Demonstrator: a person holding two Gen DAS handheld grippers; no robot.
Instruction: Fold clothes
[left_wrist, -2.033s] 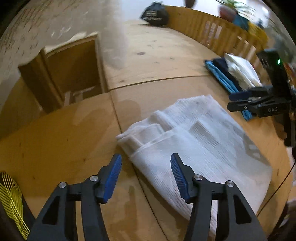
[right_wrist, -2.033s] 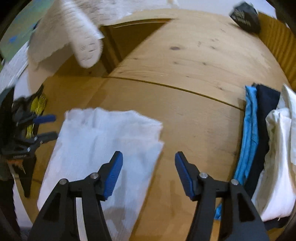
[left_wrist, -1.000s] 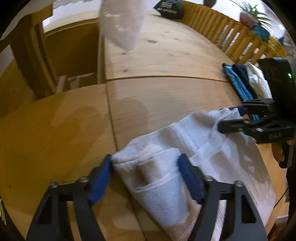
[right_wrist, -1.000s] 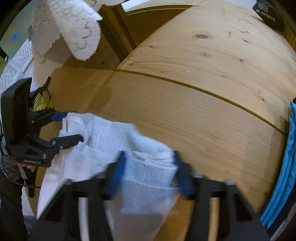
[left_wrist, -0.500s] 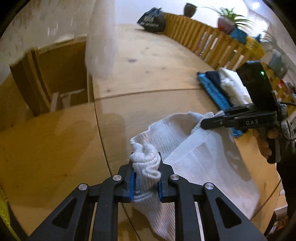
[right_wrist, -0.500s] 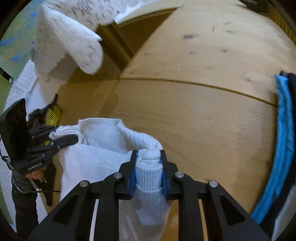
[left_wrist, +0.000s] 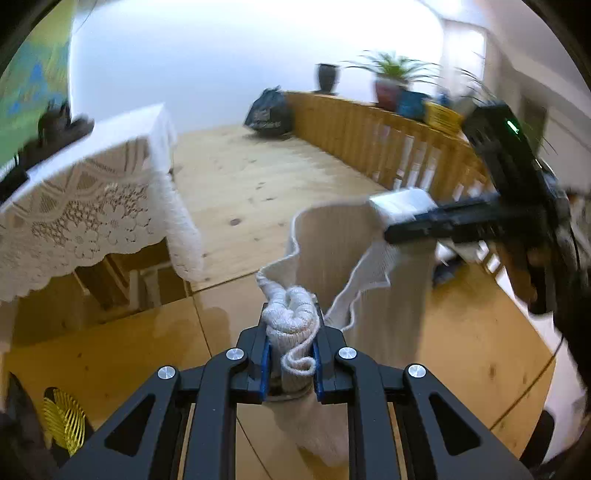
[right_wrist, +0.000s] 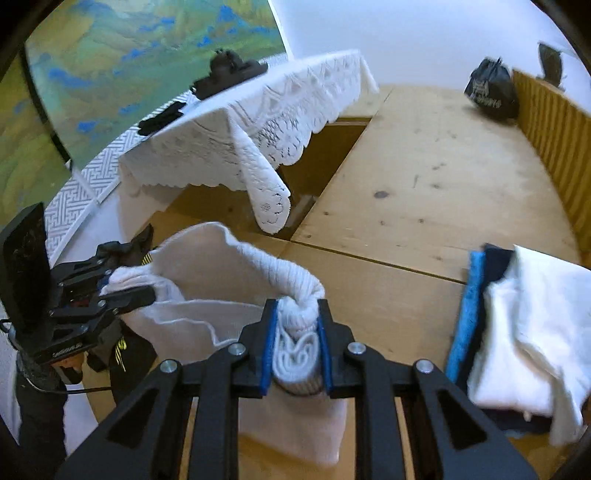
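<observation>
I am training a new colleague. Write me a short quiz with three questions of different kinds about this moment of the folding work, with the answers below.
1. True or false: the left hand-held gripper is closed on a bunched part of the white knit garment.
2. Multiple choice: what lies at the right in the right wrist view? A) a stack of folded clothes B) a shoe C) a book
3. Fill in: the right hand-held gripper holds the same ____.

Key: 1 true; 2 A; 3 garment.
</observation>
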